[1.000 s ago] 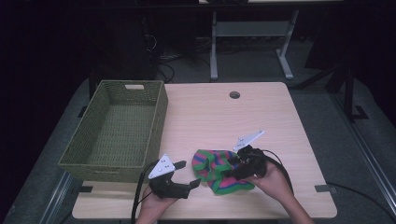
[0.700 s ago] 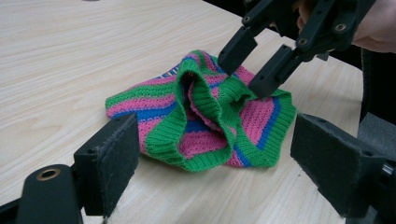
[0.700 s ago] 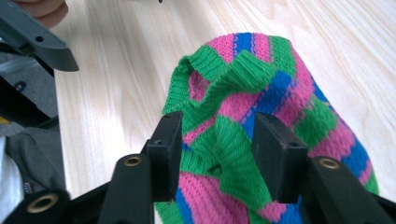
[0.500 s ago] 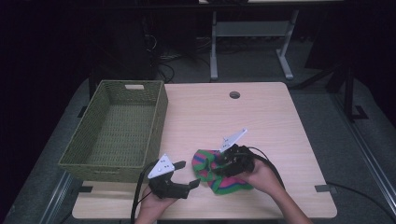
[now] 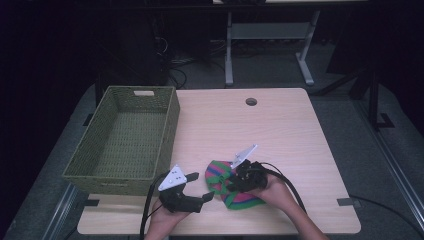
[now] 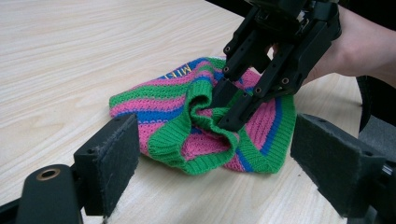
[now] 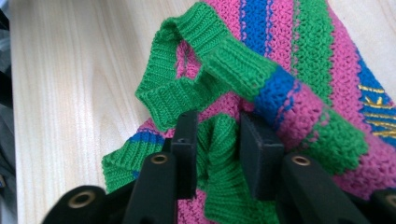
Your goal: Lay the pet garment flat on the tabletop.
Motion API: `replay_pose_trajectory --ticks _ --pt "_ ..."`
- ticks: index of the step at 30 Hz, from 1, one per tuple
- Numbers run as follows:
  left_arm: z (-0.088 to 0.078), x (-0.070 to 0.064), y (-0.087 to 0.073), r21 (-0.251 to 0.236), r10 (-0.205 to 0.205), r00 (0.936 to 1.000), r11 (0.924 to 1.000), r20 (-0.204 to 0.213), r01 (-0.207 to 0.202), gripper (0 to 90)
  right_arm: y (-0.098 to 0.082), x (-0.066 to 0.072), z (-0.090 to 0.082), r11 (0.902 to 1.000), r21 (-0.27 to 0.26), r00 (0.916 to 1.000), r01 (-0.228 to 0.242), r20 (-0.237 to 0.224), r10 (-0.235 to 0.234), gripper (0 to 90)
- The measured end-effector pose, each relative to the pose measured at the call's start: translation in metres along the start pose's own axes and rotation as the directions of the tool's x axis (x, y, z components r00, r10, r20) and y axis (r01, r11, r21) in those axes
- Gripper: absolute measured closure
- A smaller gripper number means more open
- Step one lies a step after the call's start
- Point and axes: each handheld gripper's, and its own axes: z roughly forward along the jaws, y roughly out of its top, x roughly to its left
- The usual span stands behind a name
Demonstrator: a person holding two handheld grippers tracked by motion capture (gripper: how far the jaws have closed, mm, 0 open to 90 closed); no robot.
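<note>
One knitted piece (image 5: 235, 186) is seen on the tabletop (image 5: 280, 135), striped in green, pink and blue, crumpled near the front edge; yellow stitched lettering can be made out on it in both gripper views. It is lying between the two tongs, well apart from the one green woven basket (image 5: 125, 140), which is set at the left side of the tabletop with nothing seen inside it.

Two tongs are counted, one in each hand. The right tongs (image 5: 234, 181) are brought down onto the knit, their jaws having just been closing. In the right gripper view (image 7: 215, 154) a fold of the green ribbed cuff is caught between the two black pads, and the gap is narrow; the fabric is bunched up there and appears to be pinched. The same is seen from the left gripper view, where the right tongs (image 6: 223, 112) are pushed tip-first into the raised loop of the cuff, with the person's right hand (image 6: 359, 46) behind them.

The left tongs (image 5: 206, 196) are held low just left of the knit, pointed at it. Their two padded jaws are spread wide in the left gripper view (image 6: 219, 163), with nothing between them; the knit is lying just ahead of them, not touched.

One round hole (image 5: 251, 101) is noted near the far edge of the tabletop.
</note>
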Motion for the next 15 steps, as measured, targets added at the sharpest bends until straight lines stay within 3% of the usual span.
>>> replay_pose_trajectory --ticks 6,15 --pt "0.0006 -0.0010 0.0000 0.008 0.006 1.0000 0.9999 0.001 -0.006 15.4 -0.0046 0.0021 -0.0002 0.9997 -0.021 0.9996 -0.012 0.024 0.013 78.4" --pt "0.0006 -0.0002 0.0001 0.012 0.004 1.0000 0.9999 0.009 -0.004 15.4 -0.0041 0.0028 -0.0043 0.9996 -0.027 0.9998 -0.011 0.019 0.012 83.0"
